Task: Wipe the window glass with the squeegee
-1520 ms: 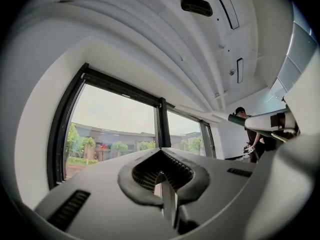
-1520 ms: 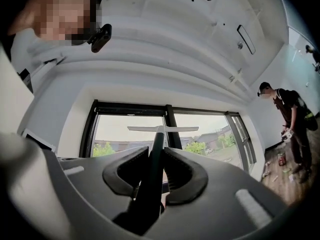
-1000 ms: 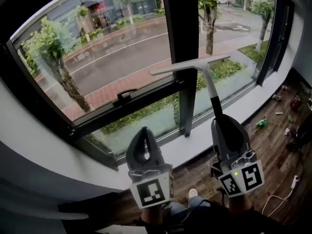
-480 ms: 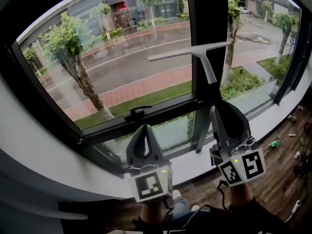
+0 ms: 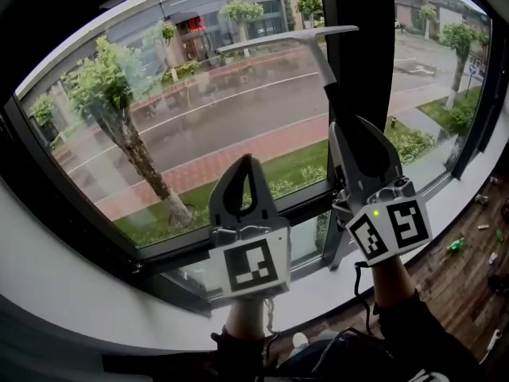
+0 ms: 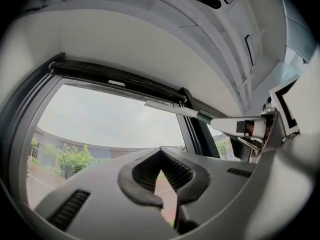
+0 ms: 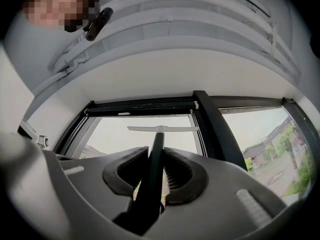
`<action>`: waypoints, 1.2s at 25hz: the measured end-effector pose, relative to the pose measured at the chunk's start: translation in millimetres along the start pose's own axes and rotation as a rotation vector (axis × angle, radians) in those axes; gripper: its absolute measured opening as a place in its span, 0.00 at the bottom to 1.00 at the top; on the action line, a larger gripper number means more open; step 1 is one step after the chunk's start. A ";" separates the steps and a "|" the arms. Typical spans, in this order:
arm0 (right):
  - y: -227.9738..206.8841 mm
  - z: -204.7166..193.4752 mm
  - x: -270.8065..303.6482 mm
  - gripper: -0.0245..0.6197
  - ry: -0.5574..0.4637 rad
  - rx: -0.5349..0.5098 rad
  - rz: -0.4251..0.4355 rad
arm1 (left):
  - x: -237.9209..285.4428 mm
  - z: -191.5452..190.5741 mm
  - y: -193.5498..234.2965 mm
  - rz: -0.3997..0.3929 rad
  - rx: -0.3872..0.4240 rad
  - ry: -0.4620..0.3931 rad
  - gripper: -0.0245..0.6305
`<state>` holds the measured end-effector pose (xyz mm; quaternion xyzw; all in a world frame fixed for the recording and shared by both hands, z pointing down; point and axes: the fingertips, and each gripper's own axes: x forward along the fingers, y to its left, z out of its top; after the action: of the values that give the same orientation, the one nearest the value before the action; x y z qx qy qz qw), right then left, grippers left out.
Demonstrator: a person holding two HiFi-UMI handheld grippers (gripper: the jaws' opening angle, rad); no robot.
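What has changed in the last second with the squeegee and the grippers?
The right gripper has lifted the squeegee: its blade went from straddling the dark mullion to high on the left pane. The left gripper rose alongside. Unchanged: right jaws clamped on the handle, left jaws shut, empty.

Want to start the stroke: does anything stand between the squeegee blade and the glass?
Nothing visible does. The right gripper holds the squeegee with its blade high before the window glass, beside the black mullion; the left gripper hangs lower.

Soft overcast daylight (heavy fisheye edges)
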<state>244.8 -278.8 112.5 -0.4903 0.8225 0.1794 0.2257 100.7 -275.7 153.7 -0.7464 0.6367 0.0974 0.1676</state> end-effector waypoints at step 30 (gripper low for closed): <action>-40.7 1.4 148.6 0.19 -0.047 -0.099 0.018 | 93.5 5.6 20.8 0.032 0.020 -0.024 0.04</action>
<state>219.2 -404.4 27.1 -0.4893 0.8114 0.2331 0.2189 96.6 -362.2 112.4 -0.7331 0.6474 0.1028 0.1812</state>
